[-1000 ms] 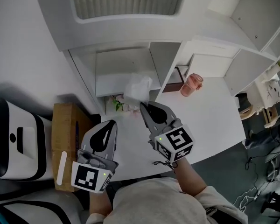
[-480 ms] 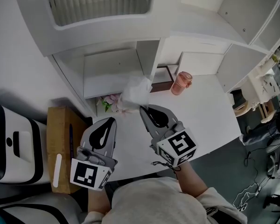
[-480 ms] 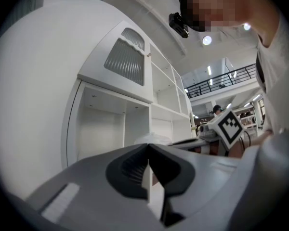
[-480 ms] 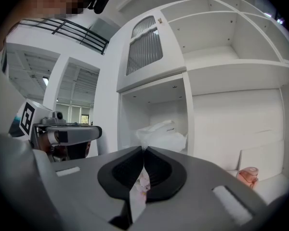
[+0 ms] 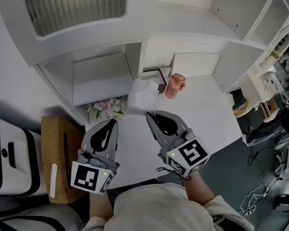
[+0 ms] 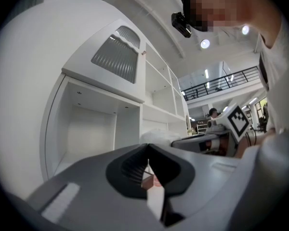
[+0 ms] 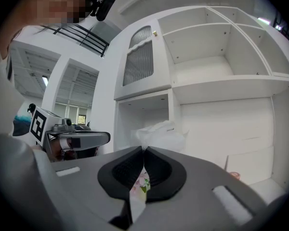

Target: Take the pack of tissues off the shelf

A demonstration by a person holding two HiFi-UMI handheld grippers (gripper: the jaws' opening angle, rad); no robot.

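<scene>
The pack of tissues (image 5: pixel 143 95) is a crinkled white plastic bundle. It hangs in the air in front of the shelf's upright divider, outside the open compartment (image 5: pixel 102 78). My right gripper (image 5: pixel 149 114) is shut on its near edge; in the right gripper view the pack (image 7: pixel 160 132) bulges just past the closed tips of the right gripper (image 7: pixel 143 149). My left gripper (image 5: pixel 115 121) hovers beside it over the white table (image 5: pixel 207 117), shut and holding nothing. In the left gripper view the left gripper's (image 6: pixel 148 146) tips meet, with the pack (image 6: pixel 156 136) behind them.
Pink artificial flowers (image 5: pixel 105 107) lie at the compartment's mouth, left of the pack. A pink lidded cup (image 5: pixel 174 84) stands on the table just right of it. A cardboard box (image 5: pixel 55 153) and a white appliance (image 5: pixel 7 150) sit at the left.
My right gripper has drawn the pack back and to the right, away from the compartment's mouth, which uncovers the flowers. My left gripper has pulled back alongside it.
</scene>
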